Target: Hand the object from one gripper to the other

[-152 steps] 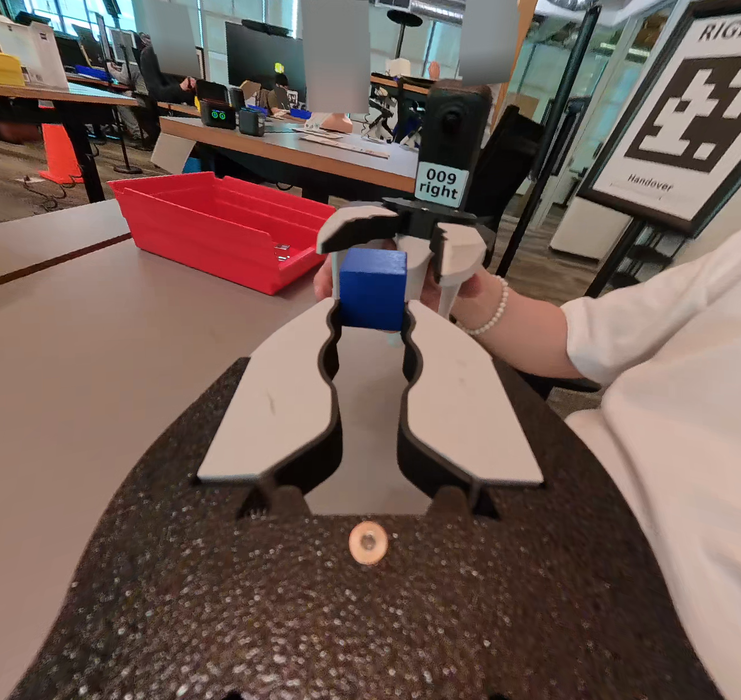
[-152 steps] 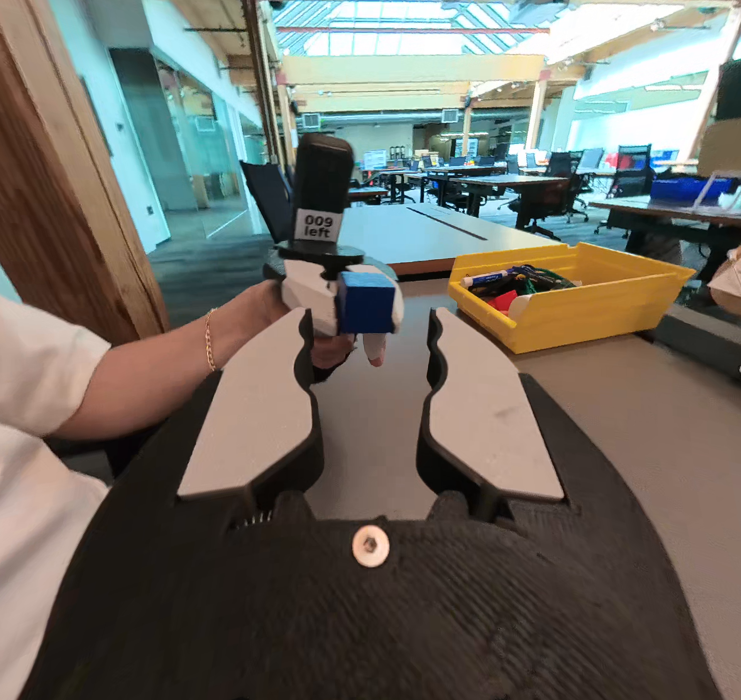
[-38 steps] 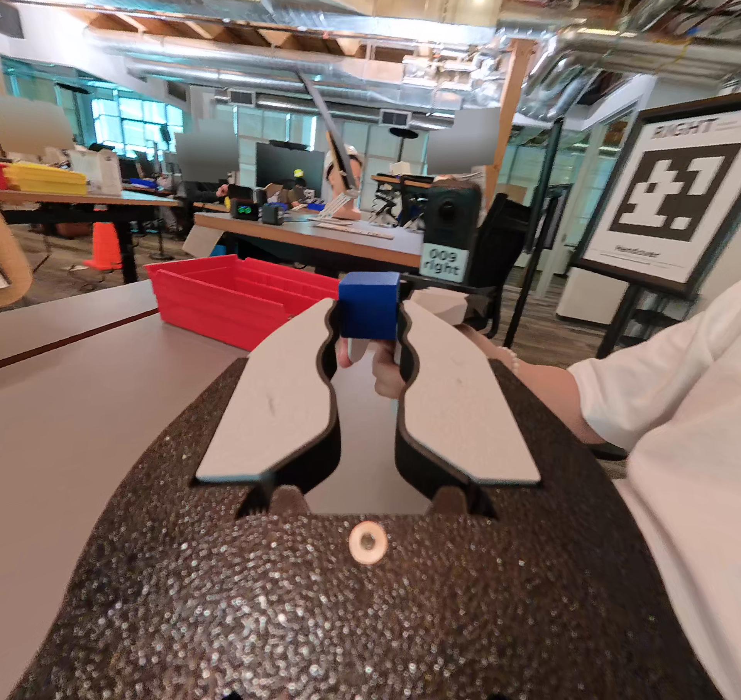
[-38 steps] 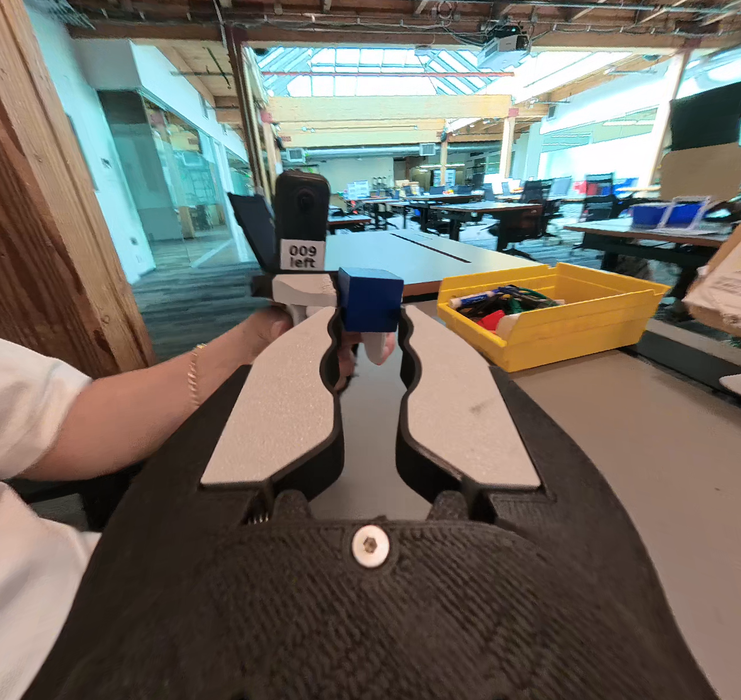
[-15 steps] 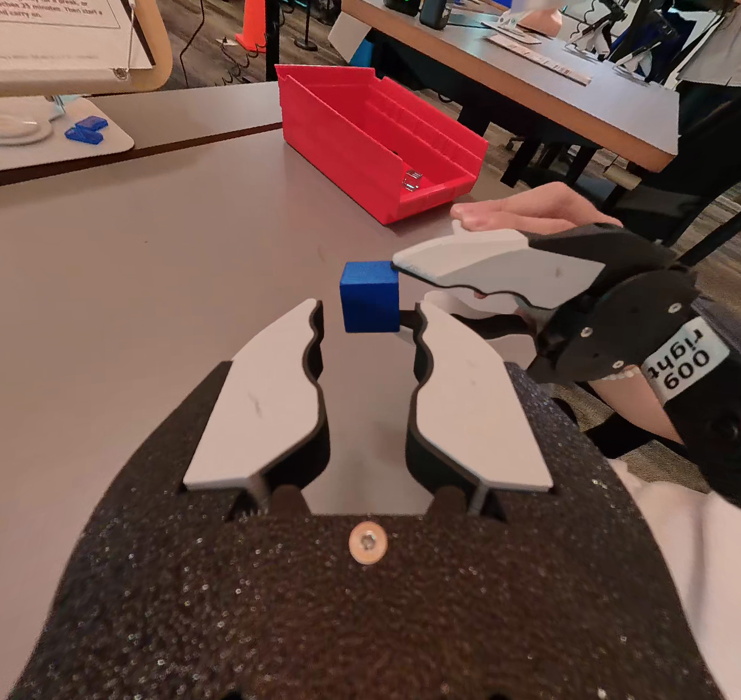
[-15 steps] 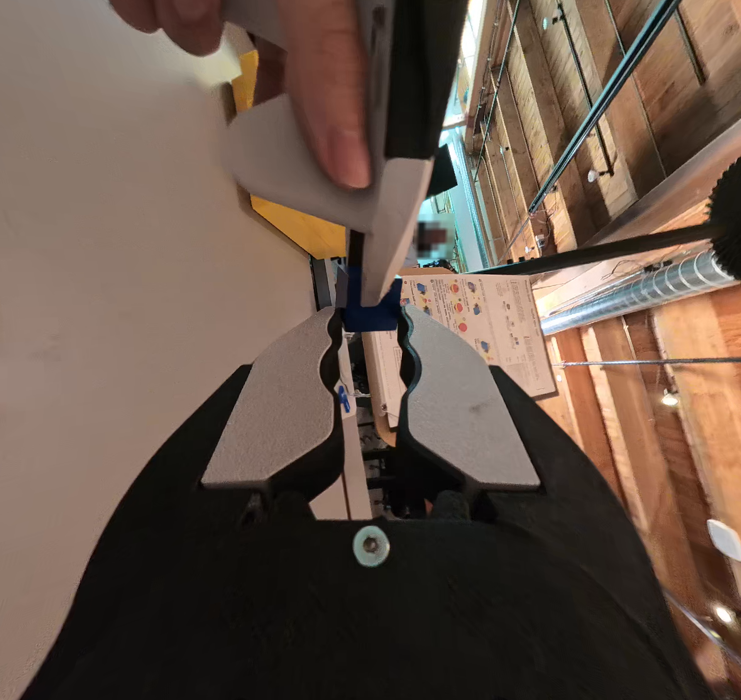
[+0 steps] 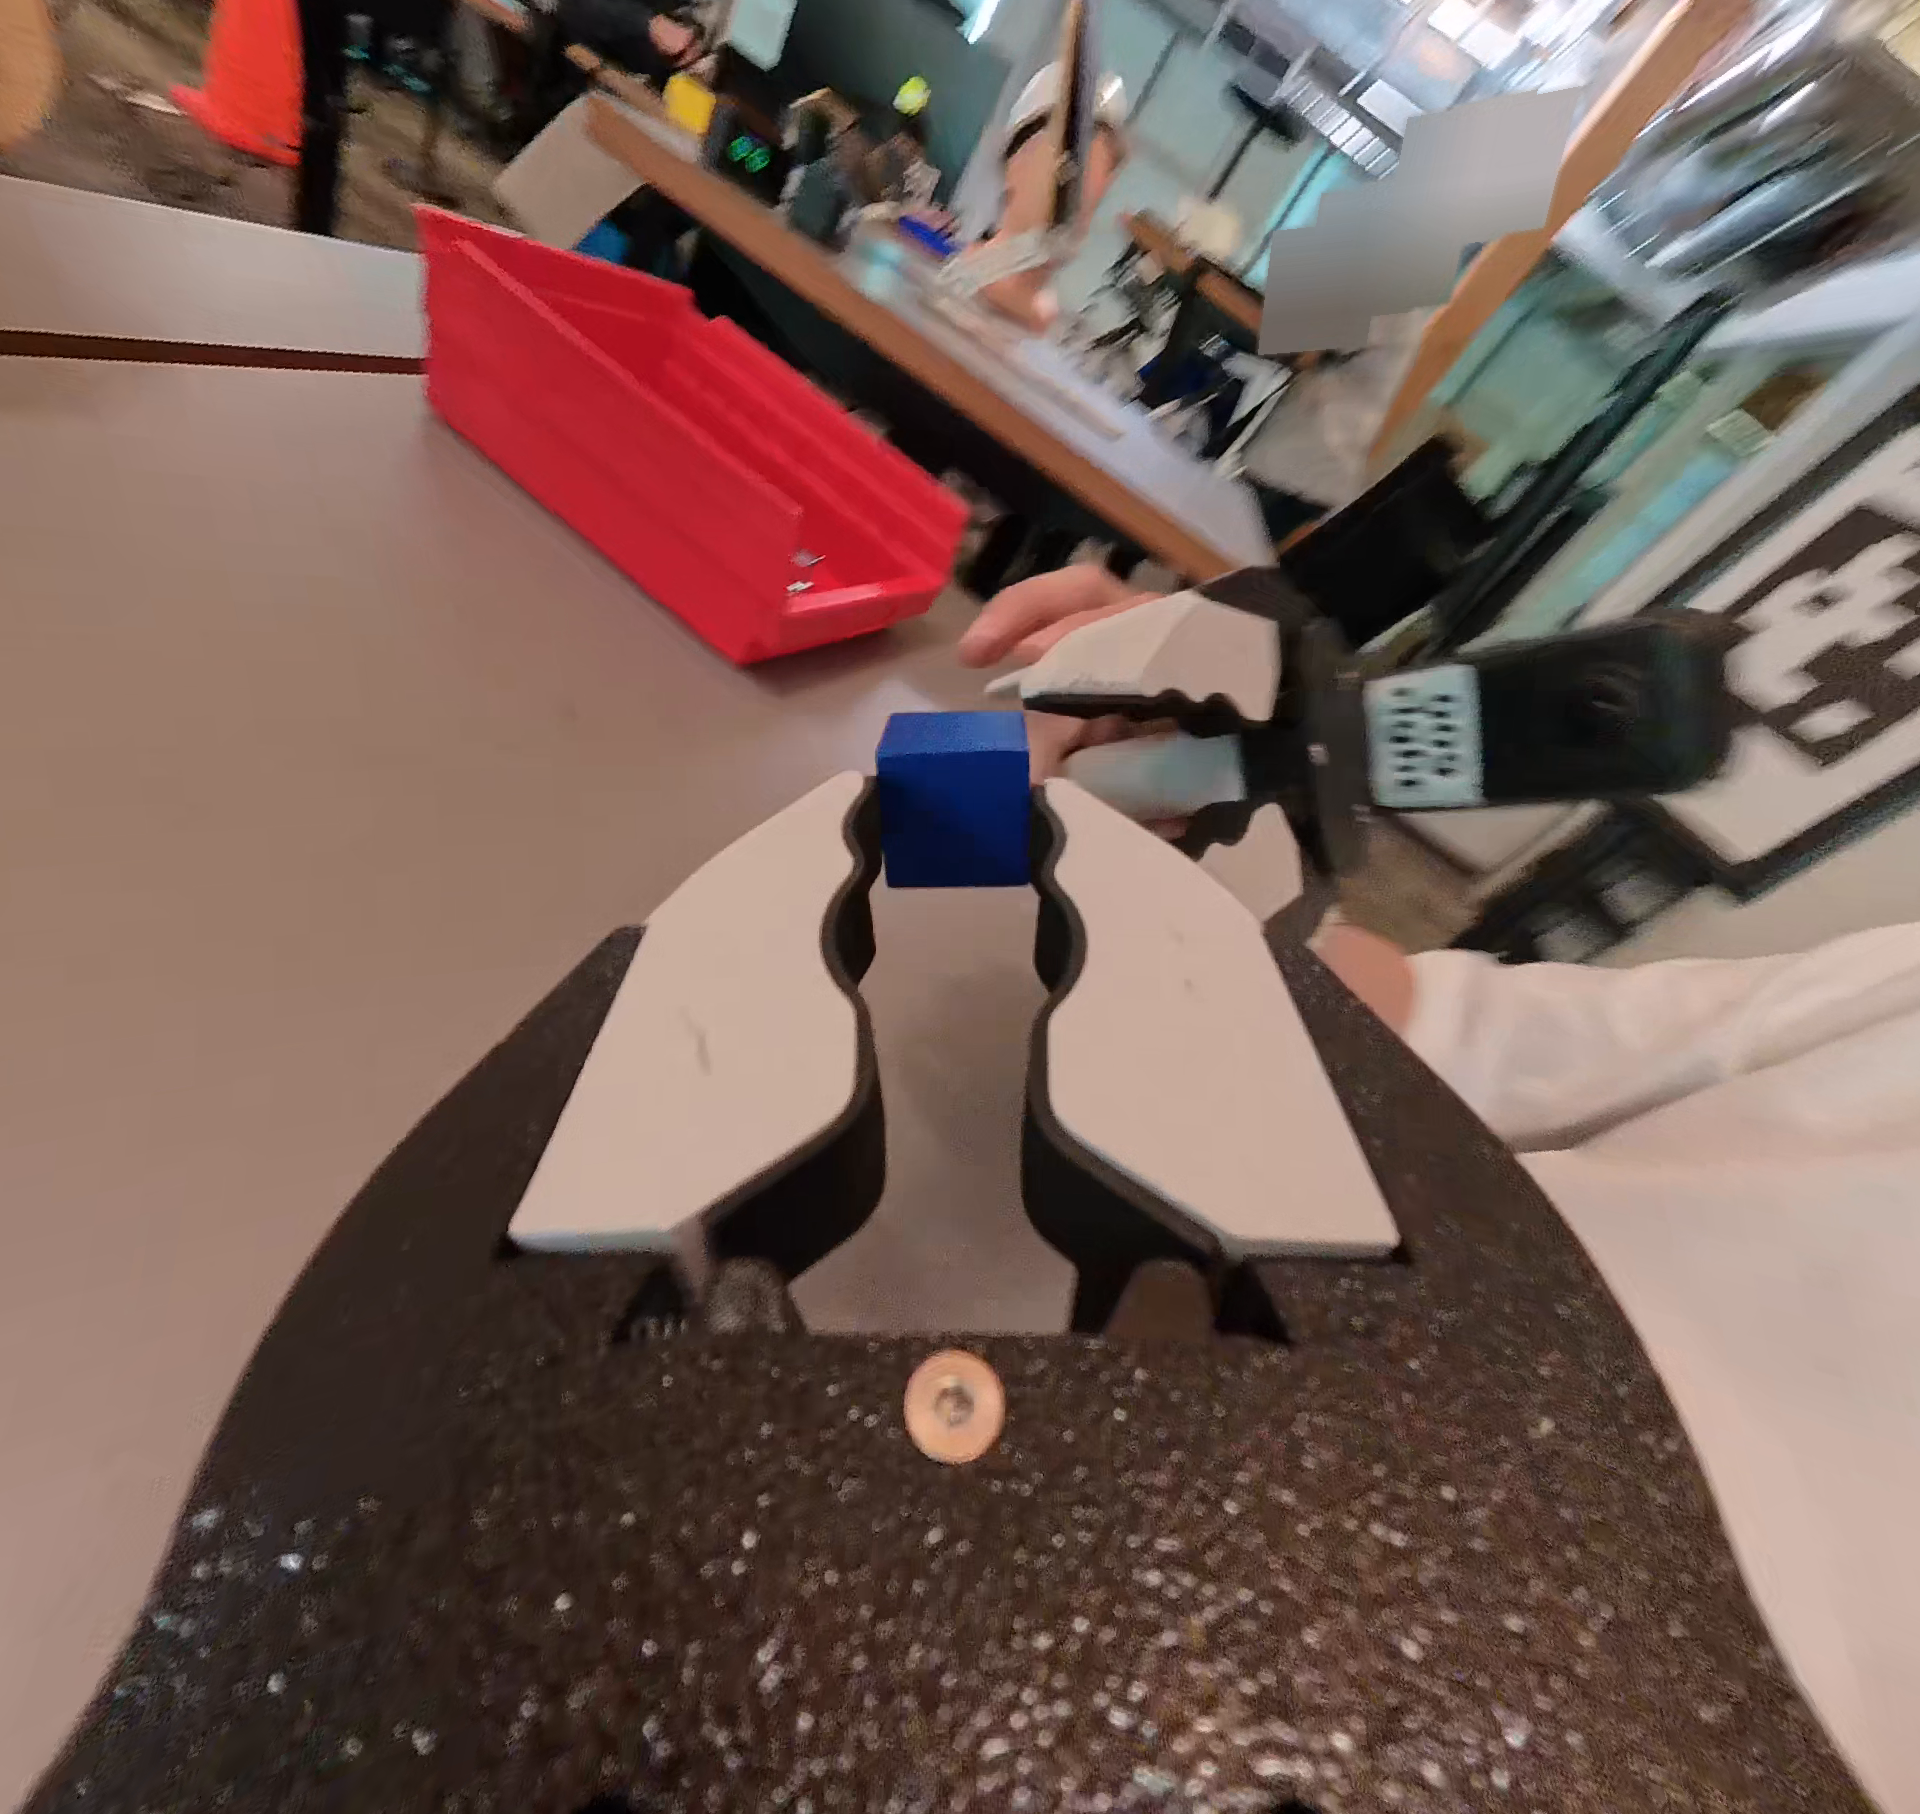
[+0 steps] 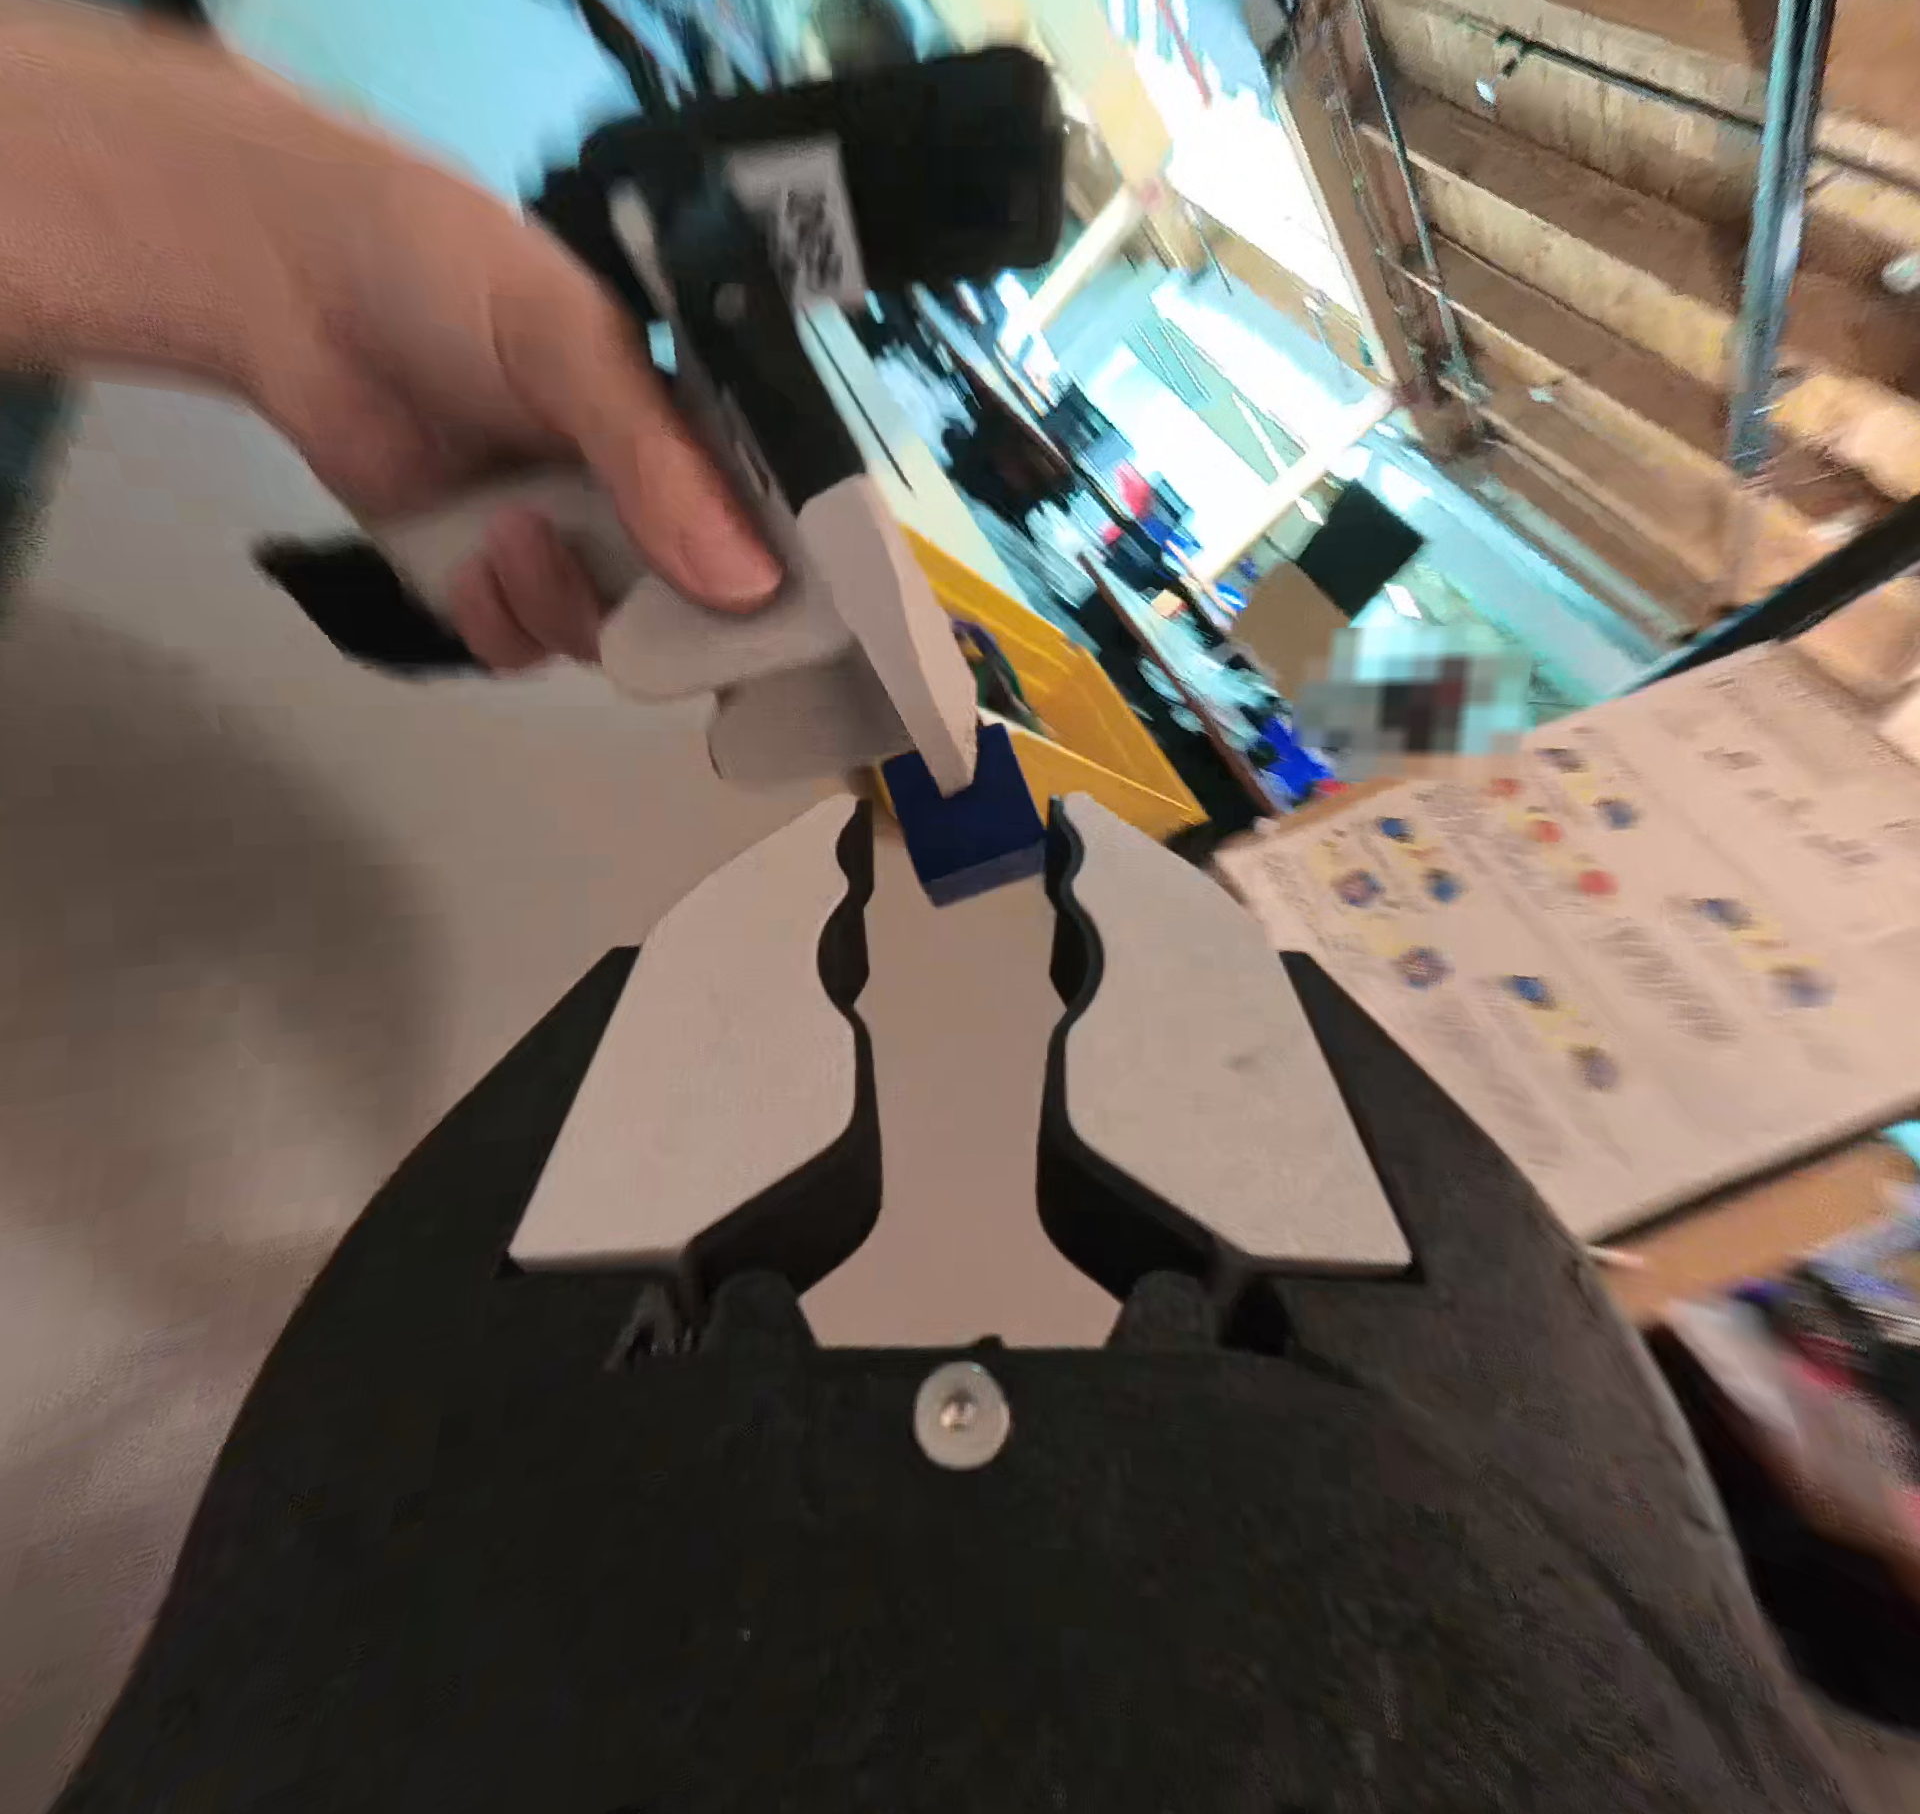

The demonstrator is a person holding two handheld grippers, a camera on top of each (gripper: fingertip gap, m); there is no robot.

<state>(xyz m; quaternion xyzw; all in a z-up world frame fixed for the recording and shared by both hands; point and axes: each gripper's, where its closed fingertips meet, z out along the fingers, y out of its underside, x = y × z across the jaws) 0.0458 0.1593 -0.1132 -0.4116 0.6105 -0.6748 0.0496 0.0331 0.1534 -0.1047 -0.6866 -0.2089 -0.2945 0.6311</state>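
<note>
A blue cube [image 7: 954,800] sits clamped between the left gripper [image 7: 952,808] fingertips above the tabletop [image 7: 312,725]. Half a second ago the right gripper [image 7: 1023,699] held it; now its fingers stand apart, empty, beside the cube. A red bin [image 7: 665,445] sits behind.

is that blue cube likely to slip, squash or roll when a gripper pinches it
The blue cube looks rigid: its edges stay crisp between the left gripper fingertips, so squashing seems unlikely. Its flat faces suit a parallel pinch and should not roll. The surface looks smooth, and only the fingertips hold it, so it might slip or twist if bumped.
</note>
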